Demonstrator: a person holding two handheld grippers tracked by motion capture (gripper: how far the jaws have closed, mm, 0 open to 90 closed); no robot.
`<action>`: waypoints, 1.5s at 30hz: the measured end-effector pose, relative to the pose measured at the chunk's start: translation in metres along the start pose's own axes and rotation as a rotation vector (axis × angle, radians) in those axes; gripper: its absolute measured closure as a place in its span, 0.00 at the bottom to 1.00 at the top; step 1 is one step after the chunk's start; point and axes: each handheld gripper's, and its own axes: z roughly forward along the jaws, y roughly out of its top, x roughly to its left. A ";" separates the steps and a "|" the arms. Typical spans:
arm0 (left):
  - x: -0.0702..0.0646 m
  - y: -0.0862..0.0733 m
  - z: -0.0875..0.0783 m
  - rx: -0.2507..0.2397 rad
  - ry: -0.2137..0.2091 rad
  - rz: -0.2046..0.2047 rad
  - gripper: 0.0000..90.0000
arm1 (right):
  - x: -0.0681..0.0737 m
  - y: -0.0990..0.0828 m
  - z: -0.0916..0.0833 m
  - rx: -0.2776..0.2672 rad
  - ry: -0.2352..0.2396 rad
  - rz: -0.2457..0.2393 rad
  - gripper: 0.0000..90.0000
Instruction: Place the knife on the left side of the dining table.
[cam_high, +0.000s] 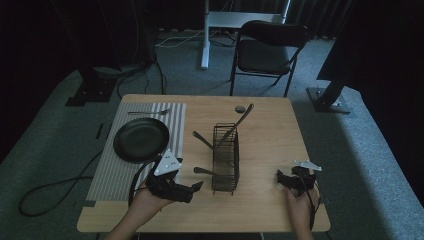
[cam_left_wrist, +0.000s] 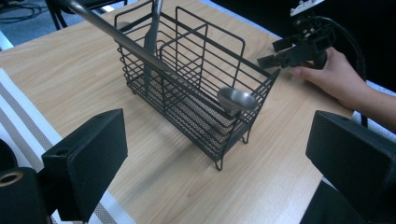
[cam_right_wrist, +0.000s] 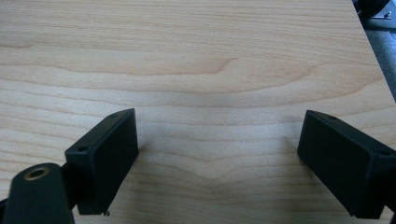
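A black wire basket (cam_high: 226, 159) stands at the middle of the wooden table (cam_high: 270, 135), with three metal utensils sticking out of it. In the left gripper view the basket (cam_left_wrist: 187, 88) is straight ahead, and a spoon (cam_left_wrist: 236, 100) lies across it with its bowl at the near rim. My left gripper (cam_high: 194, 188) is open, just left of the basket's near end, its jaws wide apart (cam_left_wrist: 217, 135) and empty. My right gripper (cam_high: 281, 178) rests near the front right of the table. It is open (cam_right_wrist: 219, 135) over bare wood, and it also appears beyond the basket (cam_left_wrist: 285, 56).
A striped placemat (cam_high: 115, 170) covers the table's left side and carries a black plate (cam_high: 141, 139). A fork (cam_high: 149, 112) lies at the mat's far end. A small dark round object (cam_high: 240, 108) sits behind the basket. A chair (cam_high: 267, 47) stands beyond the table.
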 end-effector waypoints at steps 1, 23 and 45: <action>0.000 0.001 0.002 0.004 -0.005 -0.002 0.06 | 0.000 0.000 0.000 0.000 0.000 0.000 0.13; 0.014 0.004 0.028 -0.002 -0.113 -0.070 0.59 | 0.000 0.000 0.000 0.000 0.000 0.000 0.13; 0.020 0.014 0.034 -0.033 -0.100 -0.087 0.85 | 0.000 0.000 0.000 0.000 0.000 0.000 0.13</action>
